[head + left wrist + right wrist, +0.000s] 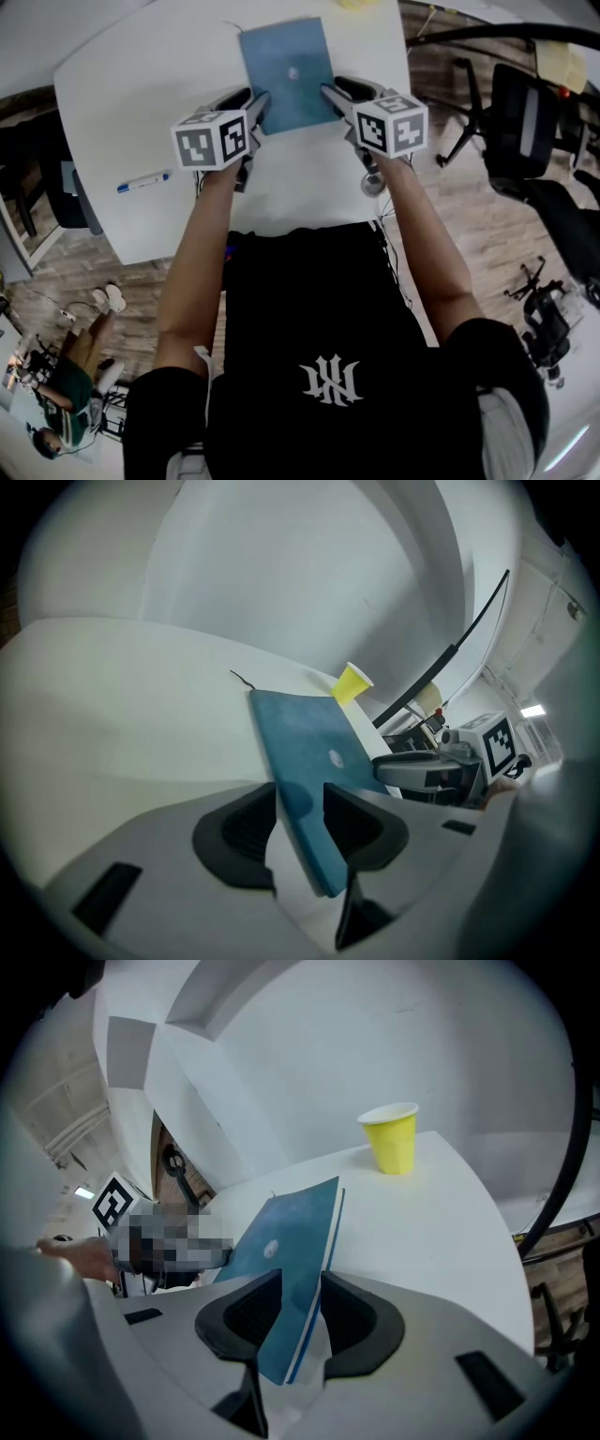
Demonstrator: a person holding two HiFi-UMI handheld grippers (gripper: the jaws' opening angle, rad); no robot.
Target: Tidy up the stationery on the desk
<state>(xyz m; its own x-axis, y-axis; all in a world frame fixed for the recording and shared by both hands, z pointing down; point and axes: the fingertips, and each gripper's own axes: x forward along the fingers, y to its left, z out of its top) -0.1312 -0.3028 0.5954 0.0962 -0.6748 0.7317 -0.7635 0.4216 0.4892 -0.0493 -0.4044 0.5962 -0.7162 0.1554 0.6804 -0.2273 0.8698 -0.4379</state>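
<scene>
Left gripper [256, 103] and right gripper [332, 94] stand wide open astride the blue notebook [287, 70] corners, holding nothing. Risk: a jaw snagging a corner likely drags it askew.

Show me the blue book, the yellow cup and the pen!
book [284, 58], head view, the middle of its blue cover.
cup [394, 1147], right gripper view, its yellow side wall.
pen [142, 181], head view, the middle of its barrel.
</scene>
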